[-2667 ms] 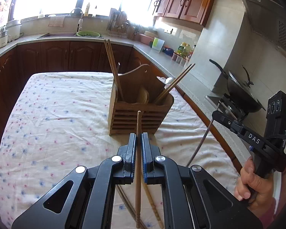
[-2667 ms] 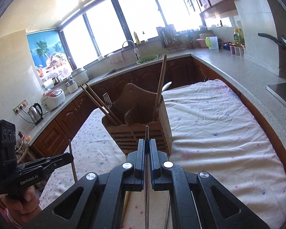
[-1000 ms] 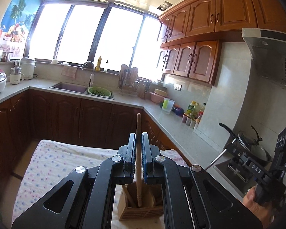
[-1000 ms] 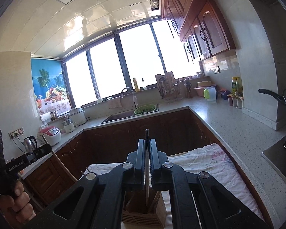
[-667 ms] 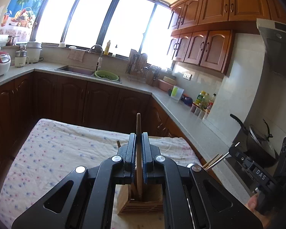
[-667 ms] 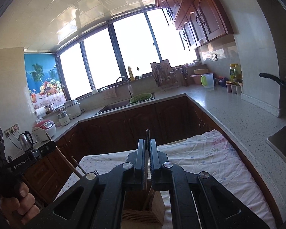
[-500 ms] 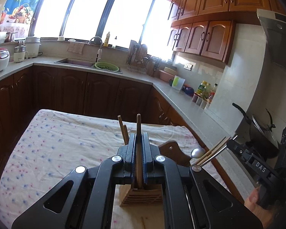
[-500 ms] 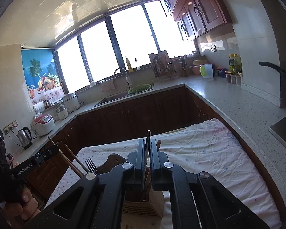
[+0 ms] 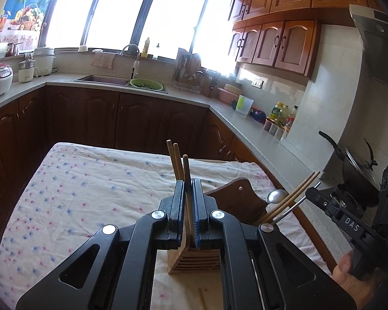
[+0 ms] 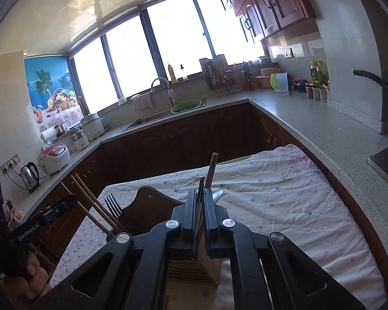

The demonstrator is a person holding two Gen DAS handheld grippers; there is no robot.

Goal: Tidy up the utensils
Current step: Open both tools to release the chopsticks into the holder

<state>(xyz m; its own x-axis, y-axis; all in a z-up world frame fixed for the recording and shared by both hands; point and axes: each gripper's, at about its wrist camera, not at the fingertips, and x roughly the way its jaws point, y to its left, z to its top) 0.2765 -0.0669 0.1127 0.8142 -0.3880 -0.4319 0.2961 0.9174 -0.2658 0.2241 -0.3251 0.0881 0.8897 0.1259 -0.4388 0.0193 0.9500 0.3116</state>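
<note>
A wooden utensil holder stands on the flowered tablecloth; it also shows in the right wrist view. My left gripper is shut on a wooden chopstick, held upright over the holder beside two standing chopsticks. My right gripper is shut on a thin metal utensil handle, held over the holder. A fork, chopsticks, a spoon and more chopsticks stand in the holder.
The table is ringed by dark cabinets and a grey counter. A wok sits on the stove at right. A loose chopstick lies on the cloth below the holder.
Both grippers tilted up from the table, then came down over the holder with their utensils. The holder's chopsticks, fork and spoon have risen into view.
</note>
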